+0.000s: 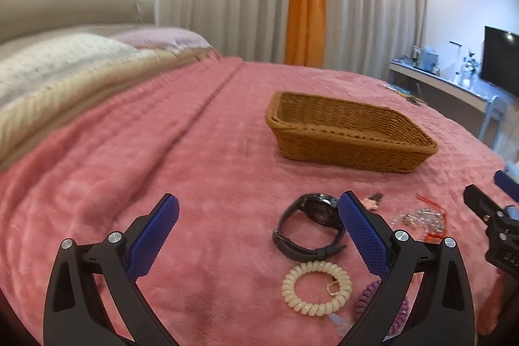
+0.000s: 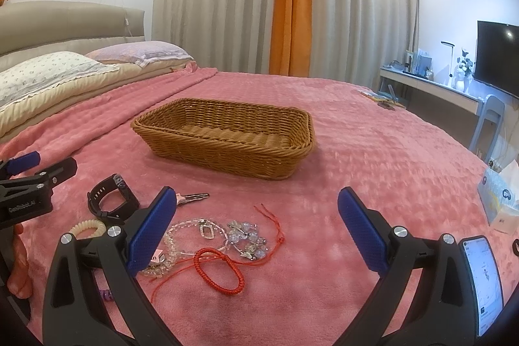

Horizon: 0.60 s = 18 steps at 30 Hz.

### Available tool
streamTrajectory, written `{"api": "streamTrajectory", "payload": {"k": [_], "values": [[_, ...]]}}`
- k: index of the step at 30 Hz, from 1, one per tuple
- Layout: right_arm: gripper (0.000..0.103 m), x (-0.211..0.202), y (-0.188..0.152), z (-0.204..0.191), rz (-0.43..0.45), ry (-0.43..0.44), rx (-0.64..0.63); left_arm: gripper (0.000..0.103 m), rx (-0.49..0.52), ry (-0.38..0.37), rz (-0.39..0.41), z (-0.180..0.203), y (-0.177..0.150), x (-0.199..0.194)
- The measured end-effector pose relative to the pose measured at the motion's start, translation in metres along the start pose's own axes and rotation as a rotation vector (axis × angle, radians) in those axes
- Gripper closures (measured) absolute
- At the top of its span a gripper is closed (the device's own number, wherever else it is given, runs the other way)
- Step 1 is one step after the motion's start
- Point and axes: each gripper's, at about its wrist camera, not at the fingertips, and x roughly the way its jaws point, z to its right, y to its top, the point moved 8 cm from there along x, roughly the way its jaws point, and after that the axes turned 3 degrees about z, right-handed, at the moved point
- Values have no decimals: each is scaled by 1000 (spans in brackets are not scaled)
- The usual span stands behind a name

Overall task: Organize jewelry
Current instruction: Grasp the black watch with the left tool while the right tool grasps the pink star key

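- Left tongs (image 1: 258, 216) spread wide, gripping nothing; the black wristwatch (image 1: 309, 226) lies just inside its right finger.
- Right tongs (image 2: 257, 209) equally wide, empty, above the red braided cord bracelet (image 2: 220, 269) and clear bead bracelets (image 2: 227, 235).
- Empty brown woven wicker basket (image 2: 223, 148) sits beyond on the pink bed blanket (image 2: 373, 158).

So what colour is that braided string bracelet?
Red. The bracelet shows best in the right wrist view, lying on the pink blanket.
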Motion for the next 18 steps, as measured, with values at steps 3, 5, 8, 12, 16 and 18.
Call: {"api": "streamTrajectory", "payload": {"k": [3, 5, 8, 12, 16, 18], "values": [[8, 3, -2, 2, -20, 3, 5, 8, -72, -79, -70, -8, -3, 9], [8, 4, -3, 1, -33, 21, -3, 9, -98, -106, -103, -13, -5, 11], [15, 7, -6, -4, -60, 39, -30, 11, -78, -113, -127, -14, -3, 13], [35, 21, -12, -9, -163, 92, -31, 15, -46, -137, -162, -9, -2, 17], [51, 37, -16, -22, -290, 200, 10, 24, -10, -169, -232, -2, -4, 25], [56, 46, -16, -33, -352, 245, 15, 27, 13, -190, -261, 2, -5, 27]]}}
